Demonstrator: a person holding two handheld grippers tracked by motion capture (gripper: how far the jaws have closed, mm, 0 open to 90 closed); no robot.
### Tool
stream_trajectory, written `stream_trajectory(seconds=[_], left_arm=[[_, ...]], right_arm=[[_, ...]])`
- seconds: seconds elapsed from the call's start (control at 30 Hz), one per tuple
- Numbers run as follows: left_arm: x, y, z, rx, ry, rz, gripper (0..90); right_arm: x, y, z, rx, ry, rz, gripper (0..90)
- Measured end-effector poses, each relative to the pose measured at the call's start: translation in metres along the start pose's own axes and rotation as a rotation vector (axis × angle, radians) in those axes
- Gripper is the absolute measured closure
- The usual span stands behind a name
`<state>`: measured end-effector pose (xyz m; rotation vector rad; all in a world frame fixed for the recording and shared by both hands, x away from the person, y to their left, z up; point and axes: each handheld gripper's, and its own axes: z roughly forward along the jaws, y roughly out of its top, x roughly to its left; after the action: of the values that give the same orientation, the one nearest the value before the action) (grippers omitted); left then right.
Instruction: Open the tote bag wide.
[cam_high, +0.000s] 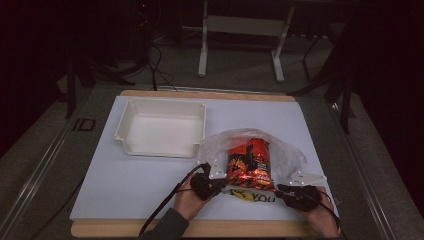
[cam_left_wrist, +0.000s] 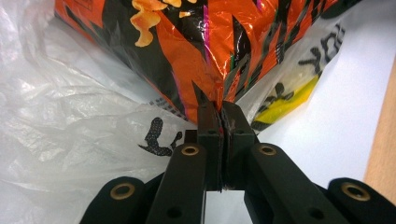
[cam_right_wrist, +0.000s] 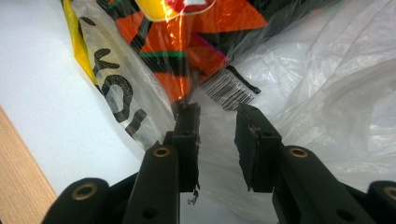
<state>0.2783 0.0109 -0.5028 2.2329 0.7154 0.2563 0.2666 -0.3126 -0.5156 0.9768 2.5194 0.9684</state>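
Chips bag (cam_high: 250, 164) sits inside a thin plastic bag (cam_high: 287, 152), near a white tray (cam_high: 161, 128). Left gripper (cam_left_wrist: 220, 108) is clamped tight on the chips bag's corner. Right gripper (cam_right_wrist: 217, 116) has its jaws partway apart over the plastic, pinching nothing.

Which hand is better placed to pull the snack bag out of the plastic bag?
Left, probably. The left gripper is already clamped on the snack bag edge; the right gripper stands open over the plastic bag.

Overhead view; two close claw views
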Motion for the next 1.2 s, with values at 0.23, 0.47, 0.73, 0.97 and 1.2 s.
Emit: stream_trajectory(seconds=[0.23,0.47,0.73,0.97,1.2], left_arm=[[0.002,0.005,-0.009,-0.03,0.012,-0.003,88.2],[0.006,0.01,-0.02,-0.063,0.015,-0.015,88.2],[0.008,0.013,-0.023,-0.083,0.011,-0.025,88.3],[0.006,0.013,-0.021,-0.073,0.01,-0.006,87.3],[0.007,0.01,-0.019,-0.061,0.032,0.035,68.2]], right_arm=[[0.002,0.006,-0.007,-0.042,-0.006,-0.014,67.7],[0.007,0.014,-0.011,-0.069,-0.011,-0.04,63.3],[0.015,0.019,-0.008,-0.053,-0.022,-0.094,53.5],[0.02,0.025,-0.008,-0.075,-0.035,-0.115,57.3],[0.02,0.033,-0.01,-0.079,-0.04,-0.134,67.0]])
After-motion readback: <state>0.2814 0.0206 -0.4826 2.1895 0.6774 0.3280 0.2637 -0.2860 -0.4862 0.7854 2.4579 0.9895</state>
